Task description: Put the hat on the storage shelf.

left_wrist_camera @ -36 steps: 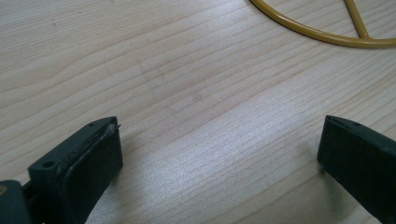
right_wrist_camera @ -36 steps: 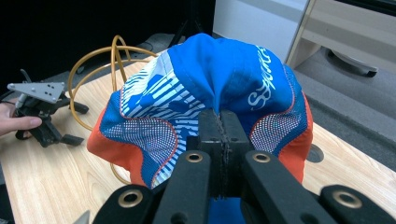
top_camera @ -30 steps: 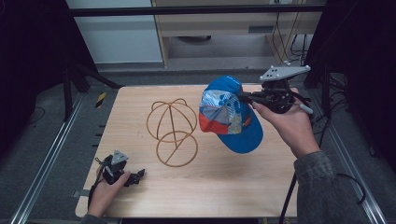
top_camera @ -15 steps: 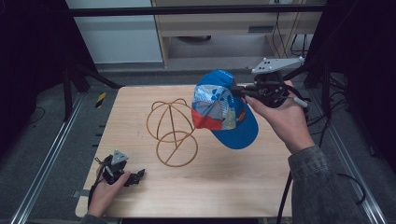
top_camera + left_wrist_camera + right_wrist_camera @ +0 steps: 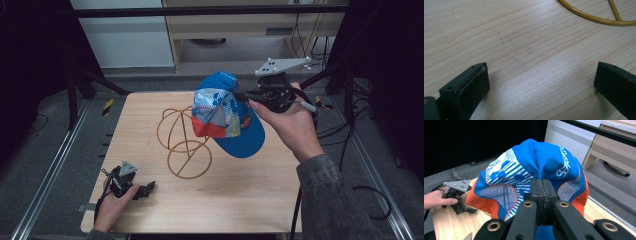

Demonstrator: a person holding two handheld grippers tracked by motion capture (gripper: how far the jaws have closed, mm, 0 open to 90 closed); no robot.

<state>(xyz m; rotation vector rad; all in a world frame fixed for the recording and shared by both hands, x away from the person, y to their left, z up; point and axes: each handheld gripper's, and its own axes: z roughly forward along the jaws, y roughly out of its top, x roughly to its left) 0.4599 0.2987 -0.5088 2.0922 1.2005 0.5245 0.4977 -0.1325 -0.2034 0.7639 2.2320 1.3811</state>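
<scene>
Cap: blue cap (image 5: 227,117) with striped, white and orange panels hangs in the air over the middle of the table, pinched at its crown fabric; brim points down and toward the near right.
Cap's shift: over the last second it has travelled left and a little up, from right of the stand to partly in front of the stand's right side in the high view.
Right gripper: right gripper (image 5: 541,185) has its jaws pressed together on a fold of the cap, seen plainly in the right gripper view; it has carried the cap along with no change in grip.
Stand: yellow wire hat stand (image 5: 181,142), a dome of loops on a ring base, sits upright on the table left of the cap, unmoved.
Meaning: the work looks like setting the cap on the stand; the carry is closing in, but the cap is not yet over the dome and hangs tilted, so it likely needs more travel left and levelling before lowering.
Left gripper: left gripper (image 5: 131,185) rests at the near left of the wooden table (image 5: 240,200), jaws wide apart with nothing between them, in the same place as before.
</scene>
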